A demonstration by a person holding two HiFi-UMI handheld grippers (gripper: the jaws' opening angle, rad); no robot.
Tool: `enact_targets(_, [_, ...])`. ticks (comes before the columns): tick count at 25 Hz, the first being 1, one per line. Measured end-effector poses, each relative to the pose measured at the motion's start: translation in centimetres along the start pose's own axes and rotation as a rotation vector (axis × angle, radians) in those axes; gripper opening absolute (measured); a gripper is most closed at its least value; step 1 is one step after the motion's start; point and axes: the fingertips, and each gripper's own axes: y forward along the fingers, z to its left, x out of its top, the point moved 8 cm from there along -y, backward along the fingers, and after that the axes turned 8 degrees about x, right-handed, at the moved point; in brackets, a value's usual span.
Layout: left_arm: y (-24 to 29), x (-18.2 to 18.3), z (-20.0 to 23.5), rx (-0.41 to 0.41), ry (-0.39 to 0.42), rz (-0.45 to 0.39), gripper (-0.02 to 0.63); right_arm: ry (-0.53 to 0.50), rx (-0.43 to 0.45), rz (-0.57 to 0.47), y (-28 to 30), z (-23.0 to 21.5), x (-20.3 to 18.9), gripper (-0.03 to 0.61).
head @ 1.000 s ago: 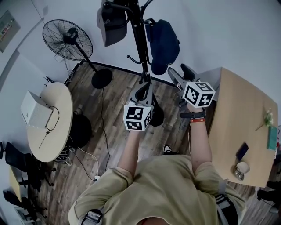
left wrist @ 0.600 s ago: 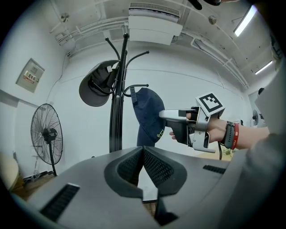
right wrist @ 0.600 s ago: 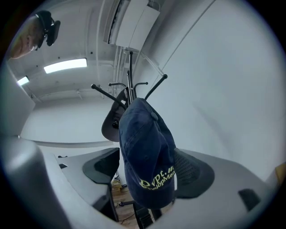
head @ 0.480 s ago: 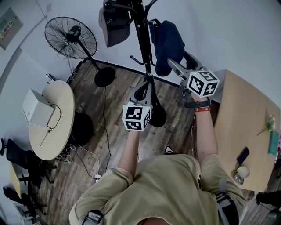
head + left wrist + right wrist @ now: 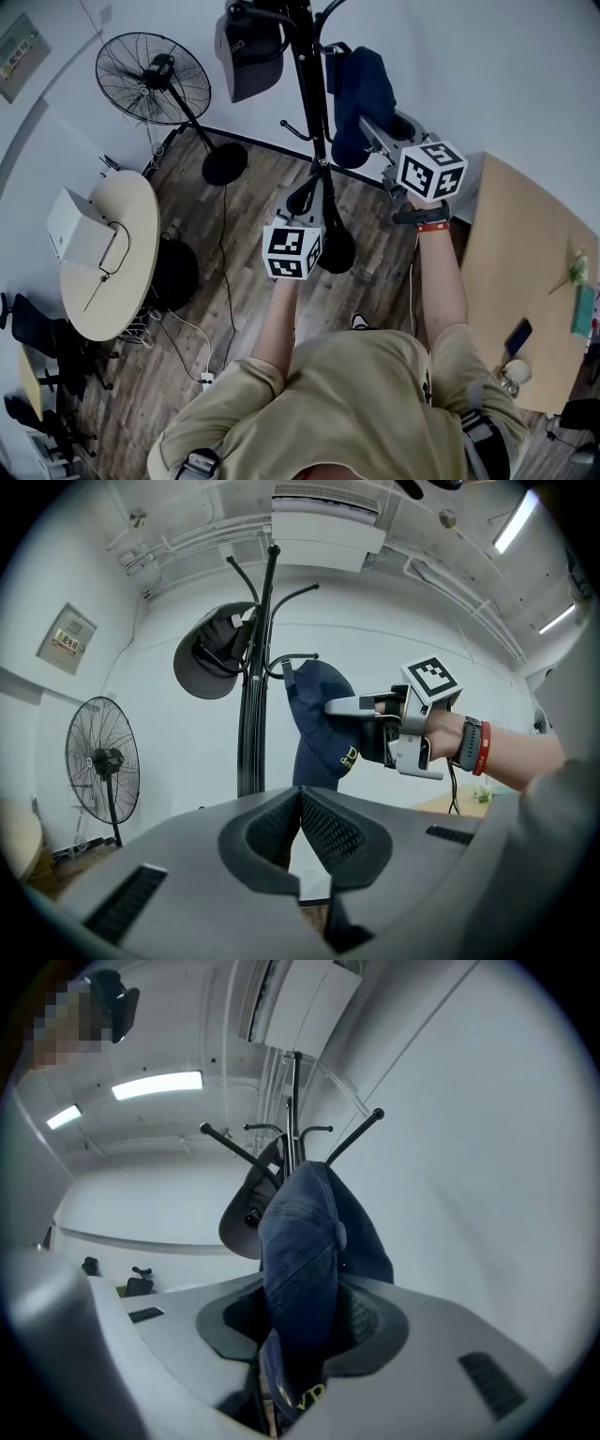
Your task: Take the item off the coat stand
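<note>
Head view, right gripper (image 5: 373,129): raised to the coat stand (image 5: 307,84). Its jaws reach the navy cap (image 5: 354,89), which hangs on a hook. The grey cap (image 5: 248,52) lies beyond the jaws, across the pole.
Head view, left gripper (image 5: 309,192): held low, short of the pole, and judged idle so as to leave the reach clear.
Left gripper view, jaws: together, with nothing between them. The navy cap is well ahead and above.
Right gripper view, jaws: apart, one on each side of the cap's hanging cloth. Judged not yet clamped, and placed for closing and lifting the cap off the hook.
</note>
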Motion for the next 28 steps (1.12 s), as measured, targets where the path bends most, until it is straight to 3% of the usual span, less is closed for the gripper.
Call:
enact_targets(3, [0.0,-0.1,0.2,0.002,-0.006,0.003,0.023,-0.016,0.022,0.022,0.5,0.6,-0.1,0.069])
enact_targets(5, [0.0,-0.2,0.4,0.002,-0.009,0.004,0.023,-0.013,0.032,0.029,0.8,0.9,-0.3,0.034])
enact_targets(28, [-0.4,0.1,-0.3,-0.021,-0.023,-0.015,0.023,-0.068,0.004,-0.049,-1.5,2.3,2.9,0.026])
